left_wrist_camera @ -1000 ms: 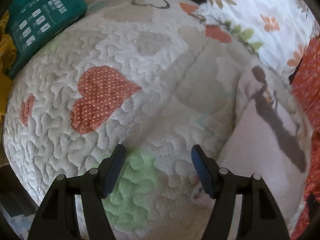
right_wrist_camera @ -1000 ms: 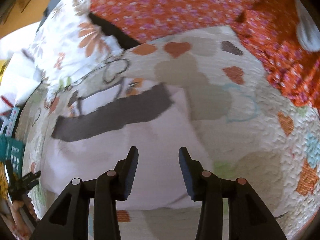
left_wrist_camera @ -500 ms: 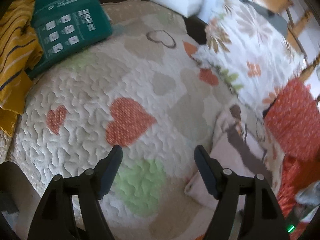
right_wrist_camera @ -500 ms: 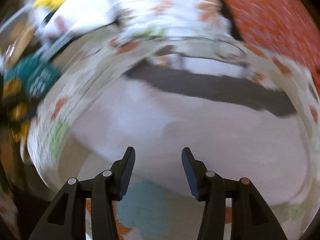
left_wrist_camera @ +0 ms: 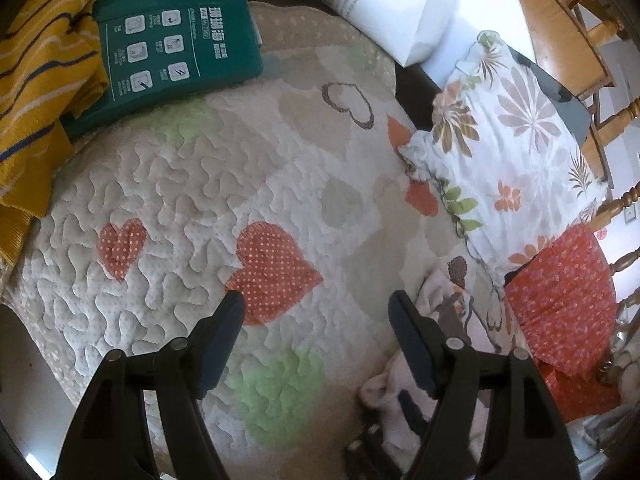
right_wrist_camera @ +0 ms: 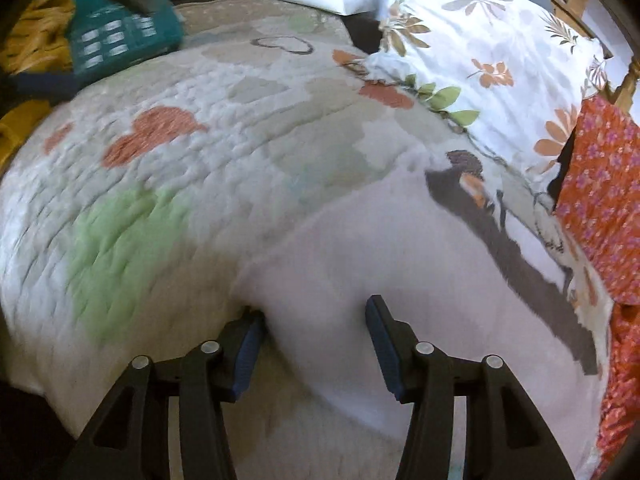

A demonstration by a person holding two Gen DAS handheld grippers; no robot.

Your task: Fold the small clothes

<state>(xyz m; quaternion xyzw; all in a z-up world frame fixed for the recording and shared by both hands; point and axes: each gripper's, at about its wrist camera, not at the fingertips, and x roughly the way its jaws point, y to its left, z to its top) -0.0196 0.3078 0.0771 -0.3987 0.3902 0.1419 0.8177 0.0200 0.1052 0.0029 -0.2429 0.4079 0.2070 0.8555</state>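
A small white garment point(right_wrist_camera: 360, 248) with a dark brown stripe lies flat on the heart-patterned quilt point(right_wrist_camera: 200, 140). My right gripper point(right_wrist_camera: 314, 316) is down at its near left edge. Its jaws are closing, with a fold of the white cloth between them; the left fingertip point(right_wrist_camera: 252, 320) is tucked under the hem. The pads do not press the cloth from both sides. In the left wrist view the same garment point(left_wrist_camera: 452, 308) shows bunched at the lower right. My left gripper point(left_wrist_camera: 316, 304) hangs open over the bare quilt point(left_wrist_camera: 240, 168), left of the garment, nothing between its fingers.
A green box point(left_wrist_camera: 168, 40) and a yellow striped cloth point(left_wrist_camera: 36, 80) lie at the far left. A floral pillow point(left_wrist_camera: 512, 140) and red flowered fabric point(left_wrist_camera: 560, 300) border the right side. A white bag point(left_wrist_camera: 392, 4) and a wooden chair point(left_wrist_camera: 600, 40) stand behind.
My right gripper swung across the garment to its left edge and its jaws narrowed around the hem. My left gripper rose and drew back, so more of the bed shows.
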